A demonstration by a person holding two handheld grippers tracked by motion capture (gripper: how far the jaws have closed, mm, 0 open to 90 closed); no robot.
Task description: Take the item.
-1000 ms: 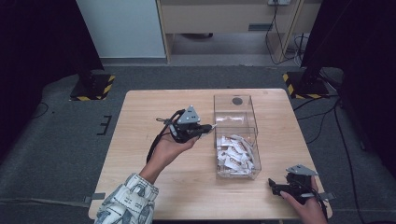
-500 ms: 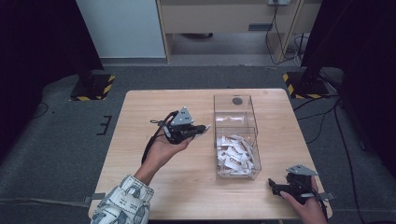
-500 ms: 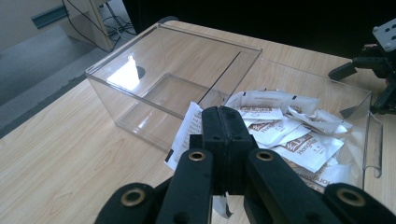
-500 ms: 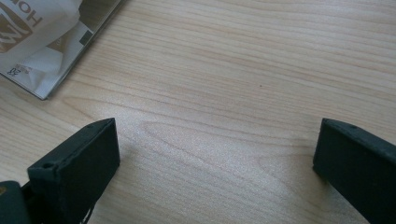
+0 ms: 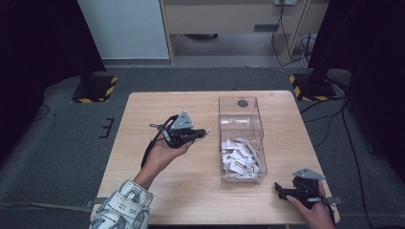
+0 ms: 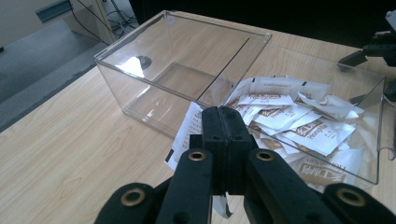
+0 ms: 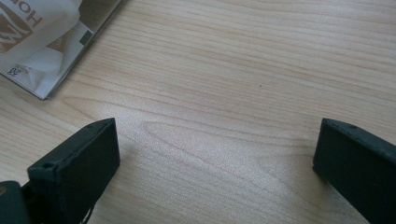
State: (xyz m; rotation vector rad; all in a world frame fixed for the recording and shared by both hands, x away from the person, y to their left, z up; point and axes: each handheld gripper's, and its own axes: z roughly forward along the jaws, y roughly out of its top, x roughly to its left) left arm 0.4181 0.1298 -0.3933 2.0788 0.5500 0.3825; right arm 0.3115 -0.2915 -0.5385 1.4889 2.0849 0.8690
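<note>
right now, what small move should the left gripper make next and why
Probably carry the packet right, over the empty far compartment. The left gripper is shut on it beside the clear box, whose near half holds the other packets.

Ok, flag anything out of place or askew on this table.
Nothing spilled or damaged. One packet sits outside the clear box, clamped in the left gripper; the other packets lie jumbled in its near compartment.

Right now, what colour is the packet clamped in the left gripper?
White with dark print, best in the left gripper view: packet, left gripper.
</note>
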